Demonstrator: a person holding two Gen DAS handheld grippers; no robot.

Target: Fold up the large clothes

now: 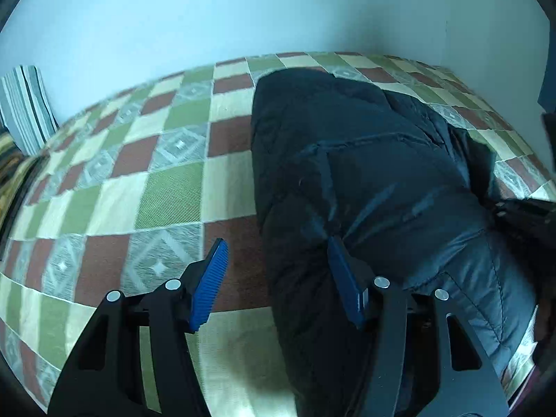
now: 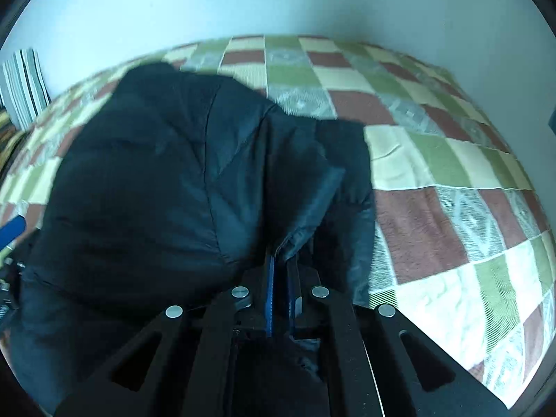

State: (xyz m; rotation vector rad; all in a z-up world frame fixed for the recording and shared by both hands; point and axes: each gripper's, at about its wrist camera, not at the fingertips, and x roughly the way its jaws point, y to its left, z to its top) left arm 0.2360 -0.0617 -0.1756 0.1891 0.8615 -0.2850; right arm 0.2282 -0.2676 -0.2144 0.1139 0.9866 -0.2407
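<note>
left tongs (image 1: 276,255) open astride jacket (image 1: 365,173) edge | right tongs (image 2: 282,260) apparently clamping its hem

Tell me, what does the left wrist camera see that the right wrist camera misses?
Only the left wrist view shows the left tool whole: open, one blue pad over the bedspread, the other against the dark jacket's edge, nothing pinched.

Only the right wrist view shows the right tool shut on a fold of the dark jacket, plus the bedspread to the jacket's right; of the left tool it catches only a blue tip at its left edge.

Both show the dark jacket bunched on the checked bedspread, the pale wall and a striped cloth at far left.
</note>
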